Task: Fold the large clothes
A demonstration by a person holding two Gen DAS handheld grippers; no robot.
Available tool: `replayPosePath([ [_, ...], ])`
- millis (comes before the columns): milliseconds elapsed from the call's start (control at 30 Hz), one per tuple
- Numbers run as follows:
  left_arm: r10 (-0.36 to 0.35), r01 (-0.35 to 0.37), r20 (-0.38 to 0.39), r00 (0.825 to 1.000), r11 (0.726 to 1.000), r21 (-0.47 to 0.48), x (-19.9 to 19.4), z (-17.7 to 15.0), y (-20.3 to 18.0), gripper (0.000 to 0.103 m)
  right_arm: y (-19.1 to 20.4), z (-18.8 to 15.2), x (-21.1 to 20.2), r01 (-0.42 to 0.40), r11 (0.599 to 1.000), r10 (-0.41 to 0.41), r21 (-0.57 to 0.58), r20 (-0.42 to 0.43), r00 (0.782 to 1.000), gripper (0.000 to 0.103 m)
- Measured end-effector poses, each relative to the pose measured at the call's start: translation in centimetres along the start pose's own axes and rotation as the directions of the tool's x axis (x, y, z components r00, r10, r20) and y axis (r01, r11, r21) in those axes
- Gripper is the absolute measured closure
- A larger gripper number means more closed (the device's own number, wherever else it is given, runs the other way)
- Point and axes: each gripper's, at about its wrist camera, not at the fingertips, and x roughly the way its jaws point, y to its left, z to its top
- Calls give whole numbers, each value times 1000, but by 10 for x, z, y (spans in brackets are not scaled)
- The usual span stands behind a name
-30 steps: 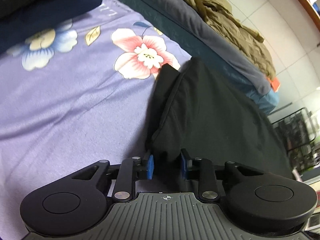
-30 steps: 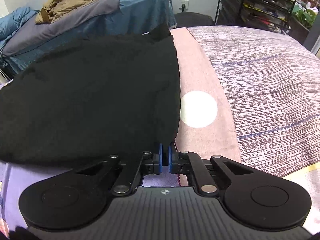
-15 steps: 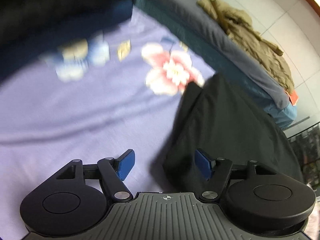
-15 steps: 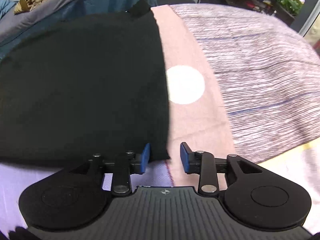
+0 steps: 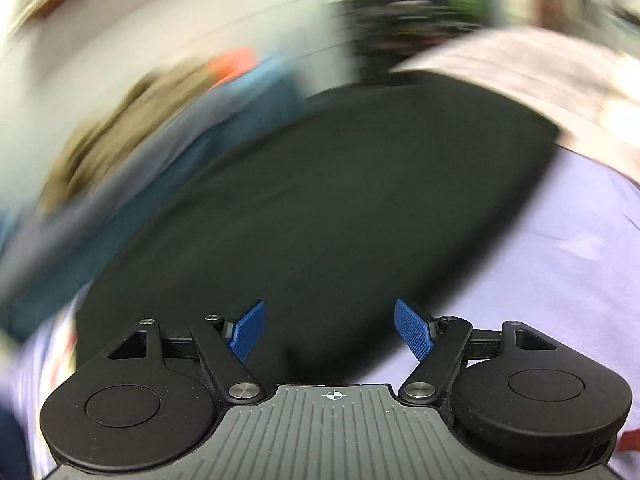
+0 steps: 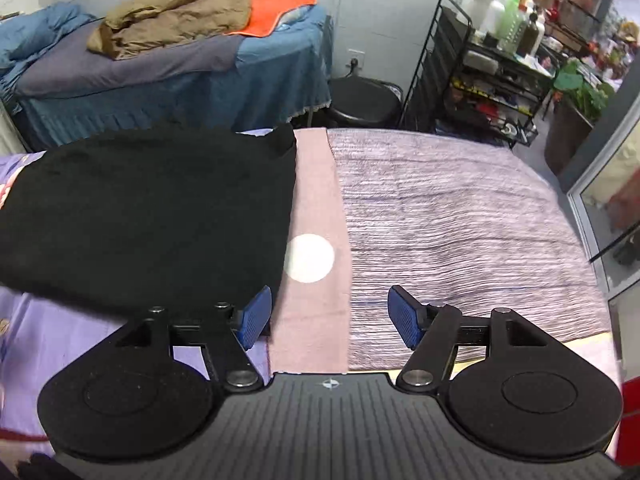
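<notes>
One black garment is the whole job here, and it's lying flat in a folded slab on the bed, mostly on the purple floral sheet, with its right edge running along a pink strip of fabric that has a white round spot on it. In the left wrist view the same black garment fills the middle of the frame, but that shot is badly motion-smeared so edges are mushy. The left gripper has its blue pads spread wide with nothing between them, hanging over the near edge of the cloth. The right gripper is spread wide too, nothing pinched, sitting above the pink strip just beside the garment's near right corner; its left pad overlaps that corner in the view, can't tell if it's touching. Right of the strip is a striped greyish-purple blanket. Behind the bed there's a second bed with blue bedding, a tan jacket and an orange cloth dumped on top, then a black stool and a black wire rack full of bottles.
</notes>
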Motion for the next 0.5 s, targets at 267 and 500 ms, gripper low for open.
replayPosePath([
  [267, -40, 16, 35, 999, 860, 511, 65, 43, -140, 0, -45, -46, 20, -38, 964, 48, 264, -30, 998, 32],
  [500, -13, -18, 50, 999, 814, 580, 102, 86, -169, 0, -62, -82, 59, -112, 899, 146, 424, -50, 988, 32],
])
